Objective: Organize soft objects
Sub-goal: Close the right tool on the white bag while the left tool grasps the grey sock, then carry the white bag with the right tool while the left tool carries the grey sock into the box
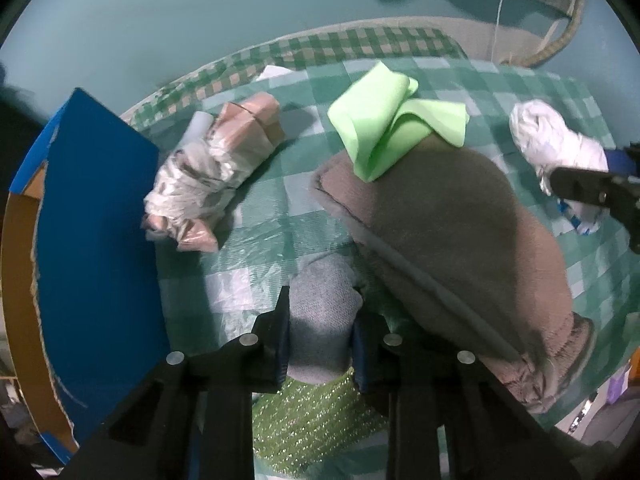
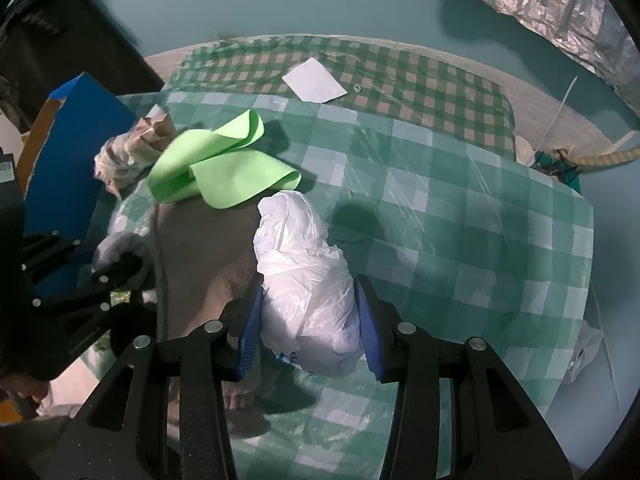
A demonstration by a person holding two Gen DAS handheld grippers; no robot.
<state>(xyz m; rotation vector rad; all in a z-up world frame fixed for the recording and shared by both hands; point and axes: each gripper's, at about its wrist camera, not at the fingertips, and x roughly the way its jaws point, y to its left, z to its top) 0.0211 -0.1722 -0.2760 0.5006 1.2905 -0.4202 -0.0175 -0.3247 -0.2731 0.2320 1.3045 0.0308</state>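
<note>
My left gripper (image 1: 321, 312) points down at the table and is shut on a grey soft cloth (image 1: 320, 320), pads pressing both its sides. A brown fleece garment (image 1: 460, 220) lies right beside it, with a light green cloth (image 1: 392, 128) on its far end. My right gripper (image 2: 310, 298) is shut on a crumpled white plastic bag (image 2: 304, 272), held a little above the checked tablecloth (image 2: 460, 220). The same bag (image 1: 556, 140) shows at the right edge of the left wrist view. In the right wrist view the grey cloth (image 2: 116, 248) sits at the left.
A plastic-wrapped bundle of tan items (image 1: 212, 160) lies by a blue cardboard box (image 1: 92, 240) at the table's left. A glittery green cloth (image 1: 312, 420) is under my left gripper. A white paper sheet (image 2: 314, 80) lies far back. A silvery tarp (image 2: 560, 0) covers the floor beyond.
</note>
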